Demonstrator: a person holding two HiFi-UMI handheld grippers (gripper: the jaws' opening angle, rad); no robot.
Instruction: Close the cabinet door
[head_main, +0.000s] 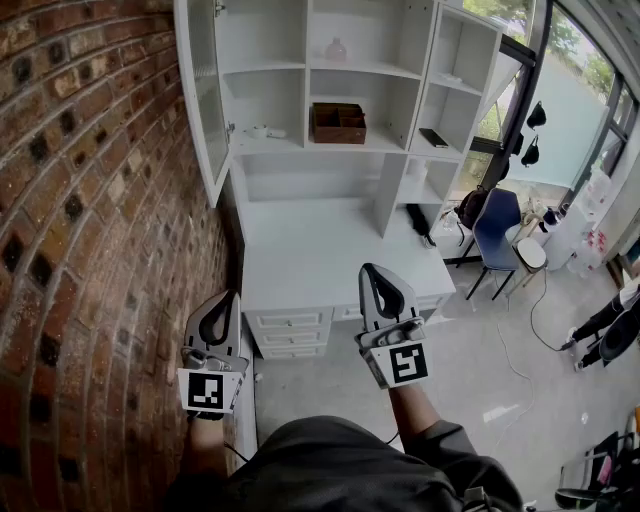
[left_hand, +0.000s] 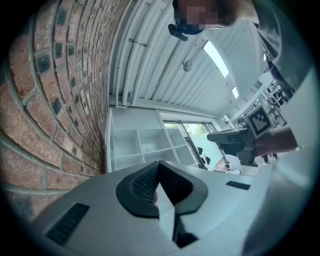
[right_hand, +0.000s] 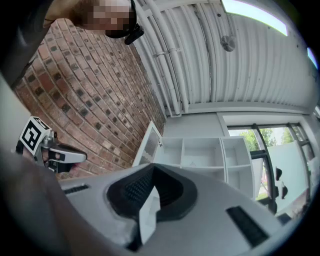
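Note:
The white cabinet (head_main: 340, 80) stands over a white desk, and its glass-paned door (head_main: 205, 90) is swung out to the left, along the brick wall. Both grippers are held low in front of the desk, well short of the door. My left gripper (head_main: 222, 298) is by the wall, its jaws shut on nothing. My right gripper (head_main: 372, 270) is over the desk's front edge, jaws together and empty. In the right gripper view the open door (right_hand: 147, 145) shows beyond the closed jaws (right_hand: 152, 172). In the left gripper view the cabinet shelves (left_hand: 145, 145) show beyond that gripper (left_hand: 159, 167).
The brick wall (head_main: 90, 200) runs close along the left. A brown box (head_main: 337, 122) and small items sit on the shelves. The desk (head_main: 320, 250) has drawers (head_main: 290, 325) below. A blue chair (head_main: 497, 225) and a person's legs (head_main: 605, 325) are at the right.

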